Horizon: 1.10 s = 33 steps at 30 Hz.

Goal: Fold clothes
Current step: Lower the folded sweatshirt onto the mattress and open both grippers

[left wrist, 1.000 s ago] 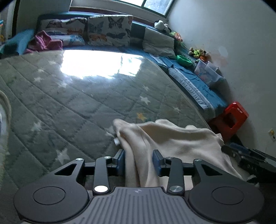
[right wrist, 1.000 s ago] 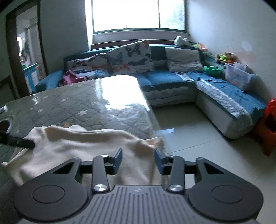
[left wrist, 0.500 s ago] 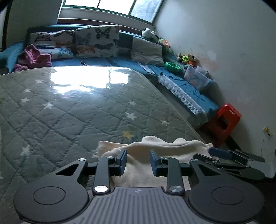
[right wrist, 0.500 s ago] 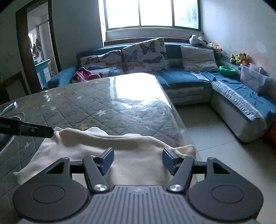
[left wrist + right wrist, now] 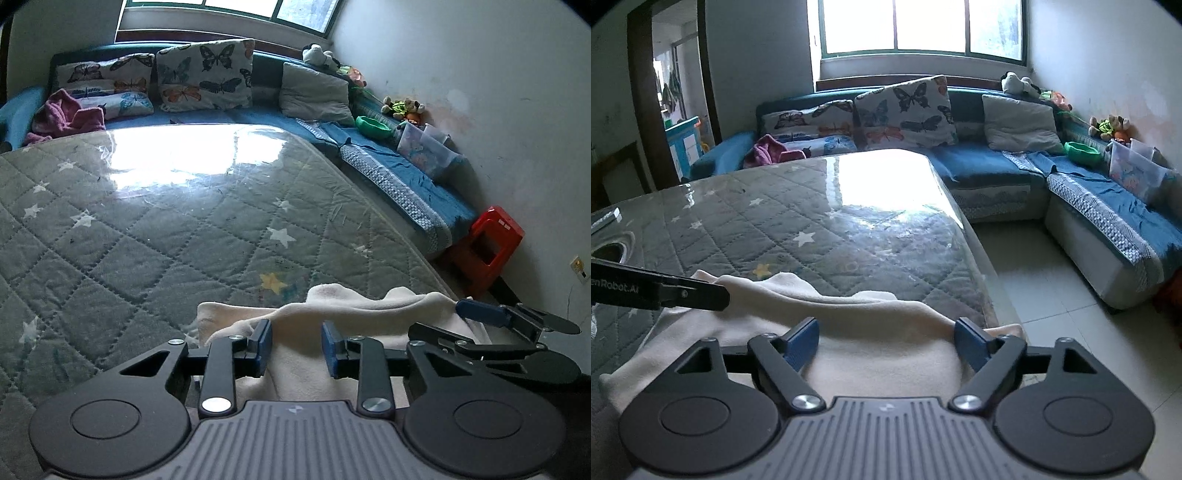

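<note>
Now, step in hand: a fold of the cream garment (image 5: 354, 314) is being laid down at the near edge of the worktop (image 5: 155, 236), as judged from how the cloth lies.
Garment: it is spread in soft ridges on the quilted, star-patterned worktop, its right end reaching the worktop's edge.
Left claw (image 5: 296, 349): the jaws are set partly apart over a raised ridge of cloth; whether the pads press on the cloth cannot be told.
Right claw (image 5: 886, 345): the jaws have just been opening and are seen wide apart, the cloth lying between and under them, not pinched.
Relation: both claws are held over the same garment, the left near its left end, the right near its right end.
Next move, judged: the left claw would need freeing, then a fresh edge must be gripped for the next fold.
</note>
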Available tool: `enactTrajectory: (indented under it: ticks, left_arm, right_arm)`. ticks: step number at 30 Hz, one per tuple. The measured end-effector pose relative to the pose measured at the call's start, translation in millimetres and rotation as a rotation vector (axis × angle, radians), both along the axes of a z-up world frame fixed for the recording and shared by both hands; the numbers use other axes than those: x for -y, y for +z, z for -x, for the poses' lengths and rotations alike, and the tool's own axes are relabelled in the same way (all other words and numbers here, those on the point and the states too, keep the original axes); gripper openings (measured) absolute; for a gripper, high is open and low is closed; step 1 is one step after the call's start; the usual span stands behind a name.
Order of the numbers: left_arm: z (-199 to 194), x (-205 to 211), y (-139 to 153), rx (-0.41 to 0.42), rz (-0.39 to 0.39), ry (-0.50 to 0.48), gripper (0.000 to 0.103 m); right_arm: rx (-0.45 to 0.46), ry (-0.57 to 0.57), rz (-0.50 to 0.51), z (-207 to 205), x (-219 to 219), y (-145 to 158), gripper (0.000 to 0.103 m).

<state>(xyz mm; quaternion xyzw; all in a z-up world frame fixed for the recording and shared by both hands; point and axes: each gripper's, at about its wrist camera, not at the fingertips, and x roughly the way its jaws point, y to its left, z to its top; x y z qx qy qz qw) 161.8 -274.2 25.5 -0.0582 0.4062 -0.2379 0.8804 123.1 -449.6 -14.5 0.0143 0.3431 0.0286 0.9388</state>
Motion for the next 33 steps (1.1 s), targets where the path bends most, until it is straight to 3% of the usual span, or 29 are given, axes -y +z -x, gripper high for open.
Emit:
enactTrajectory:
  ticks: [14,26,33]
  left_arm:
    - [55.7,-4.5,9.4,0.067,-0.041,-0.011,0.043]
    - [96.3,-12.1,-2.8,0.085,-0.079,-0.003,0.048]
    - [107.9,-16.4,-4.4,0.064,-0.088,0.008,0.053]
  right_arm:
    - [0.024,-0.003,0.053,58.1,-10.3,6.6,0.103]
    - [0.020,-0.028,0.100,107.2,-25.2,-1.2,0.103]
    - [0.047,-0.036,0.024,116.3,-28.9,5.4,0.103]
